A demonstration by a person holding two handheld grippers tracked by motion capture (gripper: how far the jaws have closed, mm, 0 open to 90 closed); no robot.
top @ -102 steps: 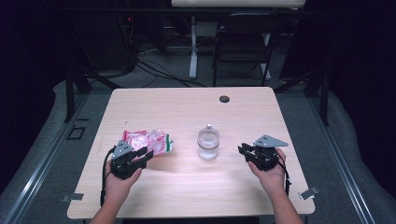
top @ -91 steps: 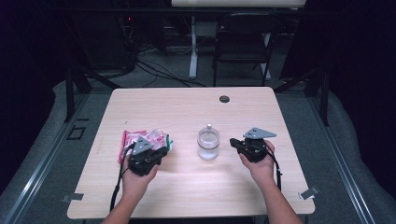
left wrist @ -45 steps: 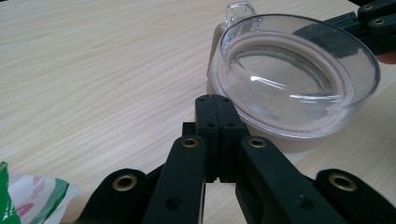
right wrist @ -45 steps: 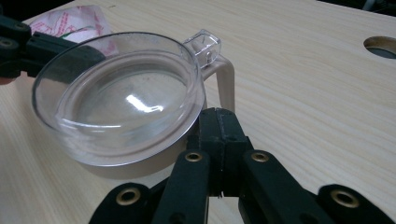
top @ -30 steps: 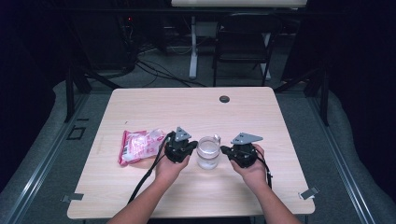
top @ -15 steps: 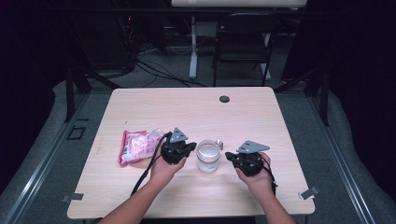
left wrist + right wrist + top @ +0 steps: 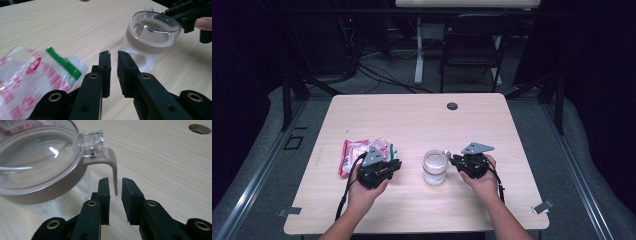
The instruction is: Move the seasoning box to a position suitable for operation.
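A clear jar (image 7: 434,169) with a tan collar and a clear hinged lid stands mid-table. My right gripper (image 7: 456,161) is at its right side. In the right gripper view the jar (image 7: 37,165) is close, and its tan latch lever (image 7: 113,175) hangs between my right gripper's (image 7: 115,181) jaws, which have just been opening and stand slightly apart, off the lever. My left gripper (image 7: 388,161) sits left of the jar, by a red-and-white plastic packet (image 7: 357,152). Its jaws (image 7: 113,55) have just been opening too, with a narrow gap and nothing between them. Beyond them stands the jar (image 7: 152,32).
The wooden table (image 7: 412,120) has a round cable hole (image 7: 452,106) at its far side, also seen as the hole (image 7: 198,128). The packet (image 7: 37,75) lies left of my left jaws. A dark chair (image 7: 472,50) stands beyond the table.
My left gripper has drawn back to the left, from the jar's side toward the packet. The right gripper stays by the jar's right side.
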